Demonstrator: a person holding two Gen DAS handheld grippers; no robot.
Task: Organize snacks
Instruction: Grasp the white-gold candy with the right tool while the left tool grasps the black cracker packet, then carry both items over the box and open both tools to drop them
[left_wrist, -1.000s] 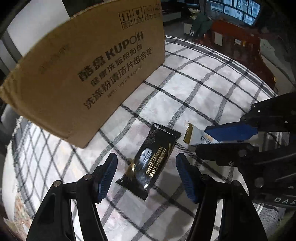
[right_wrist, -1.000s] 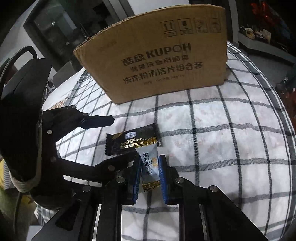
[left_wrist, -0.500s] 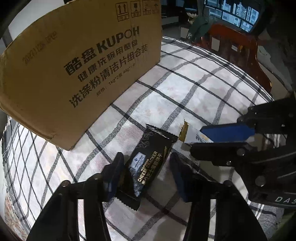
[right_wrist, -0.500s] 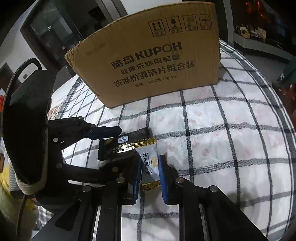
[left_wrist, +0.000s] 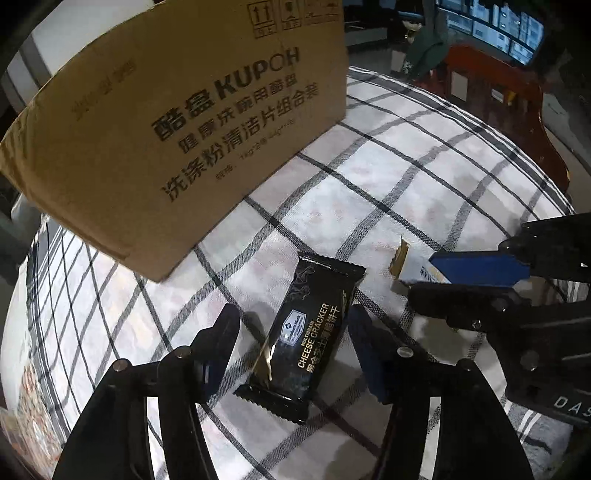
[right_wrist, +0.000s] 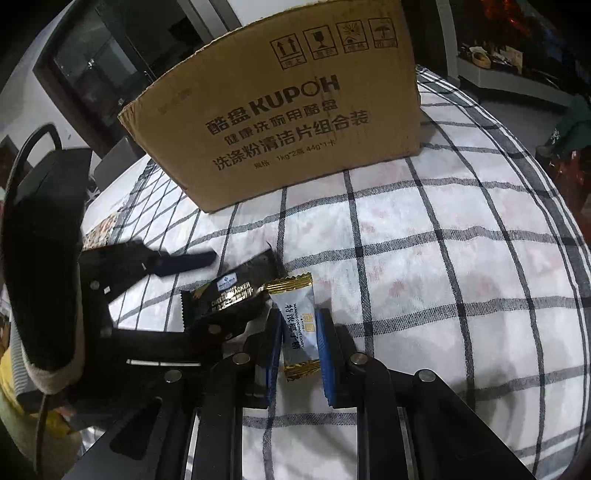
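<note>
The cardboard box (right_wrist: 280, 122) walled off the far side; checked cloth (right_wrist: 424, 288) to its right lay bare. Left claw (right_wrist: 207, 291) crowded the right claw (right_wrist: 299, 332).

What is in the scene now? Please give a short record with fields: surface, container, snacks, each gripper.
surface: checked cloth on a table
container: cardboard box, standing at the far side
snack 1: black cheese cracker packet, lying flat on the cloth
snack 2: white candy packet with gold ends
left gripper: jaws have just been opening; astride the cracker packet, pads not pressing it
right gripper: shut on the white candy packet
</note>
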